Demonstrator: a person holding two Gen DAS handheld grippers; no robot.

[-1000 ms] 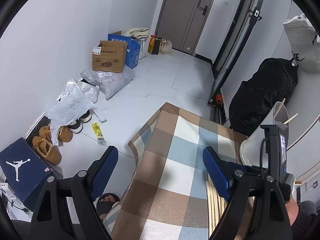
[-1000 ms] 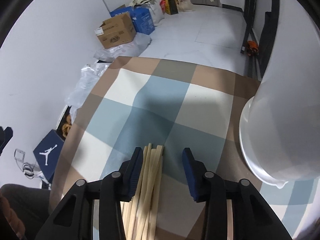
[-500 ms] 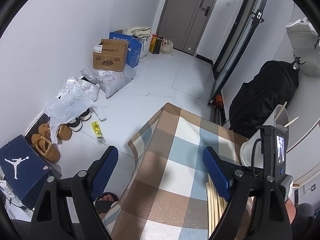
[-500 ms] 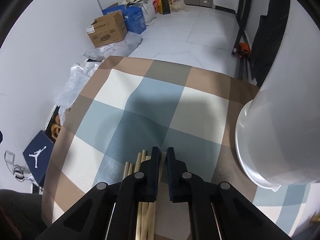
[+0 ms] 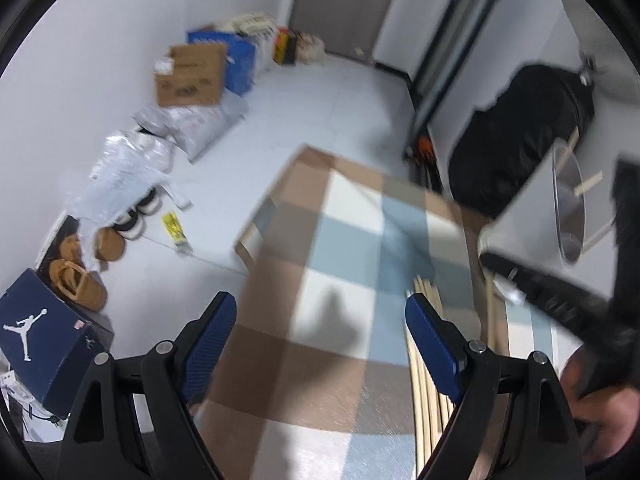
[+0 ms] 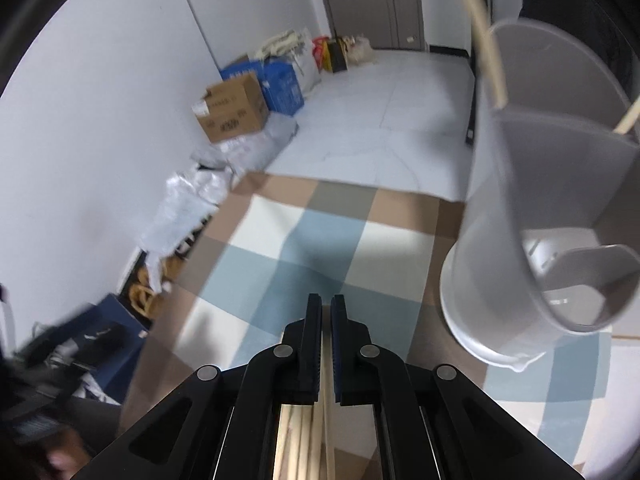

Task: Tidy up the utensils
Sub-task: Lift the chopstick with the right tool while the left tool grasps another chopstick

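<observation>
A bundle of several wooden chopsticks (image 5: 424, 360) lies on the checked tablecloth (image 5: 320, 240), by the right finger of my left gripper (image 5: 318, 308), which is open and holds nothing. My right gripper (image 6: 326, 300) is shut on one chopstick (image 6: 327, 432), raised over the bundle (image 6: 298, 440). In the left wrist view that chopstick (image 5: 491, 312) tilts up off the cloth. The white utensil holder (image 6: 500, 240) stands to the right with two chopsticks (image 6: 486, 40) leaning in it.
The table's far and left edges drop to a tiled floor. A cardboard box (image 5: 190, 76), plastic bags (image 5: 128, 168), shoes (image 5: 80, 284) and a blue shoebox (image 5: 44, 336) line the left wall. A black bag (image 5: 520, 132) sits behind the holder. A hand (image 5: 592, 408) shows at lower right.
My right gripper closed on a chopstick from the bundle and rose with it, bringing the holder's rim into view. My left gripper sank towards the table, still open.
</observation>
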